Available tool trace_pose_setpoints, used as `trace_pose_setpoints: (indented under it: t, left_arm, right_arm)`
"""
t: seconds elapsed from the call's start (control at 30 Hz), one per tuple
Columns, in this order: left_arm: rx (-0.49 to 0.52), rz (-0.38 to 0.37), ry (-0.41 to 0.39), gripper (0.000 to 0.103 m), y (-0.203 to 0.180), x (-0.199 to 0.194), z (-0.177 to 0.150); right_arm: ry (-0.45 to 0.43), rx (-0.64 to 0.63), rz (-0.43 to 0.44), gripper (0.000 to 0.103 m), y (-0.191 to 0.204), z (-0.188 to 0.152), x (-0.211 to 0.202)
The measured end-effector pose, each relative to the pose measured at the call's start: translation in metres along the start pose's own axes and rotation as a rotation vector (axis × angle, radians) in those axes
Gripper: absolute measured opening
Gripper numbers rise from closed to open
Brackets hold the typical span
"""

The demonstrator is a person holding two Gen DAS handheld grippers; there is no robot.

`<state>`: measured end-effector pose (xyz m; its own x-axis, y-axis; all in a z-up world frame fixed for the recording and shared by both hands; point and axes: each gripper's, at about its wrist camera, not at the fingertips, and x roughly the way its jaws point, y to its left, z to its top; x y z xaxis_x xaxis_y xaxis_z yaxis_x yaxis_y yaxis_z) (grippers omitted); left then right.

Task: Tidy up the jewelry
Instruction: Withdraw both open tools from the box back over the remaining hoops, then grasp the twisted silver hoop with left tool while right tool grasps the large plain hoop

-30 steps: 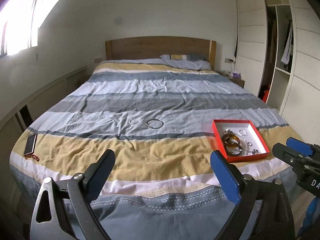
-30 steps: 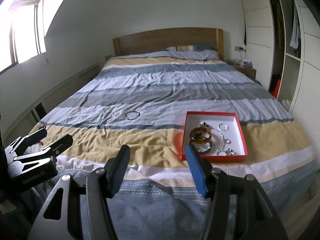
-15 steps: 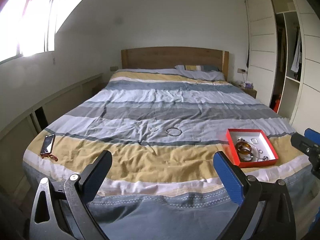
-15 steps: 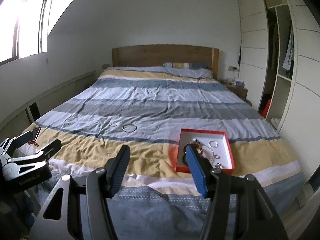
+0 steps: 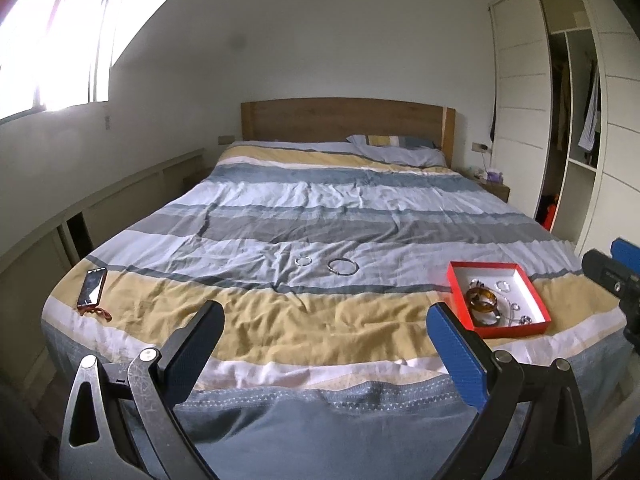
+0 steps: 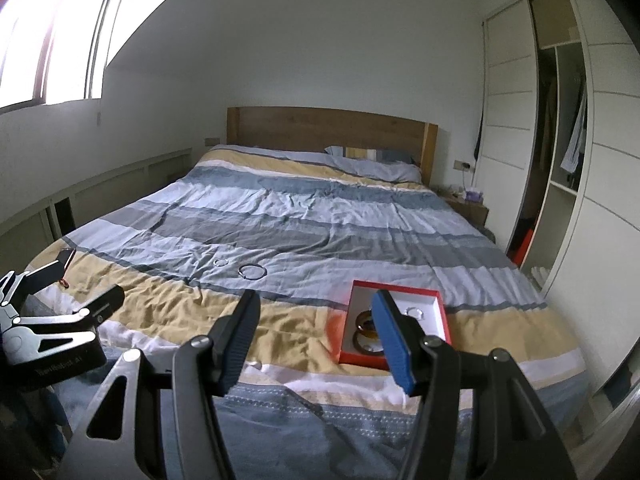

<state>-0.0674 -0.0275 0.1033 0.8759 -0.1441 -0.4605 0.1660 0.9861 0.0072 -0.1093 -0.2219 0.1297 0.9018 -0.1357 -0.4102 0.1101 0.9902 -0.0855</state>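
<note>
A red tray (image 5: 536, 292) with a white inside lies on the striped bed near its right foot corner; it holds an amber bangle (image 5: 483, 300) and several silver pieces. The tray also shows in the right wrist view (image 6: 442, 312). A large silver bangle (image 5: 343, 266) and a small silver ring (image 5: 303, 261) lie loose mid-bed; they also show in the right wrist view, bangle (image 6: 252, 271) and ring (image 6: 221, 263). My left gripper (image 5: 324, 344) is open and empty at the bed's foot. My right gripper (image 6: 314, 336) is open and empty, in front of the tray.
A phone (image 5: 93, 287) with a red strap lies at the bed's left front corner. A wooden headboard (image 5: 344, 124) and pillow are at the far end. A wardrobe (image 5: 576, 120) stands on the right, a low ledge along the left wall.
Both grippers have pulled back from the bed and risen; the bed and tray look farther away. The jewelry has not moved. Both grippers stay open.
</note>
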Motion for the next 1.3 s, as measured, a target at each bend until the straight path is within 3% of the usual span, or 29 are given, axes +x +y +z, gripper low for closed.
trace_pose_setpoints:
  t: [0.27,0.47,0.9,1.1,1.3]
  left_arm:
    - [-0.005,0.038,0.004,0.100,0.004,0.017,-0.002]
    - [-0.007,0.059,0.065,0.100,0.013,0.045,-0.004]
    - [-0.025,0.070,0.290,0.100,0.050,0.161,-0.023]
    - [-0.049,0.069,0.334,0.099,0.065,0.217,-0.021]
    - [-0.097,0.010,0.364,0.078,0.085,0.283,-0.003]
  right_arm:
    - [0.019,-0.029,0.009,0.056,0.006,0.000,0.017]
    - [0.063,-0.033,0.028,0.056,0.009,-0.001,0.045]
    - [0.245,0.003,0.179,0.056,0.011,-0.022,0.155]
    - [0.325,0.005,0.234,0.056,0.022,-0.029,0.216]
    - [0.352,0.025,0.300,0.056,0.031,-0.020,0.280]
